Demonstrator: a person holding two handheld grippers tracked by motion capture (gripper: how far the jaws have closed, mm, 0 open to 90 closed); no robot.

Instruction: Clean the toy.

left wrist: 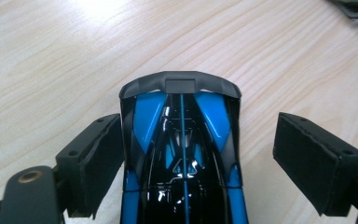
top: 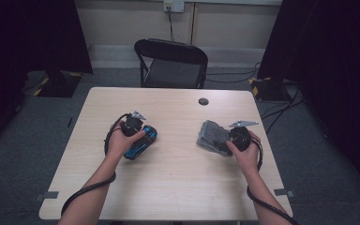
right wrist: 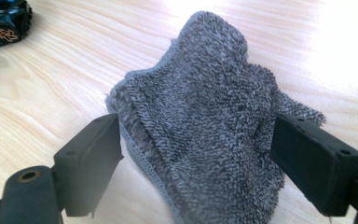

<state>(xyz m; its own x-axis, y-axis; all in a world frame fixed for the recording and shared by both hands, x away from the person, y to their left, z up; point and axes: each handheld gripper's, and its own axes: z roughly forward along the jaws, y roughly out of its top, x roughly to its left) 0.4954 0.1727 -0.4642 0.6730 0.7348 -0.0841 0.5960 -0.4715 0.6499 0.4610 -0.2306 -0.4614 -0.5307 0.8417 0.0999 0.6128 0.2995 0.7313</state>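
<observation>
Left gripper view: car point(left wrist: 182, 154) between jaws

High view: dim room, dark curtains point(top: 342, 70) swallowing both sides; the pale bench point(top: 178, 178) is the brightest patch, evenly lit, shadows soft. Picture slightly soft and grainy. Both gripper views: strong overhead glare washes out the wood along the top edge (near white). Glossy toy car point(left wrist: 182, 158) carries sharp highlights. Jaws at the bottom corners blurred; grey cloth point(right wrist: 205, 121) crisp.
</observation>
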